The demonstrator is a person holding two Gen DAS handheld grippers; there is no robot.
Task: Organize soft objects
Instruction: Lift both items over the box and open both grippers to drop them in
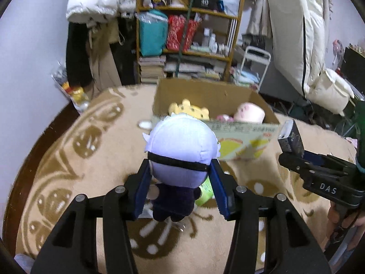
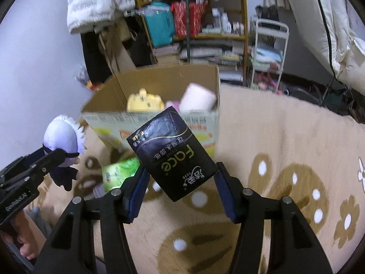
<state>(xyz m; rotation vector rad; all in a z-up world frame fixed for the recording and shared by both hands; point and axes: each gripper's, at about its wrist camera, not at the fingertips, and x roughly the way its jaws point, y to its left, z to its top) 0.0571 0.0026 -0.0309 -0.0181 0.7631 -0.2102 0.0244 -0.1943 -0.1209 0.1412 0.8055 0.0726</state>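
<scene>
Both grippers loaded: our left gripper pinches the white-haired plush doll, our right gripper clamps the black tissue pack, both lifted above the beige rug. Cardboard box sits just ahead, holding a yellow plush and pink plush; green pack lies on the rug before it.

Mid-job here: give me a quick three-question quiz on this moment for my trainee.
1. True or false: the left claw grips a plush doll.
2. What does the right claw hold: (a) green pack, (b) black tissue pack, (c) pink toy?
3. Which soft thing still lies on the rug in front of the cardboard box?

Key: 1 true; 2 b; 3 the green pack.
</scene>
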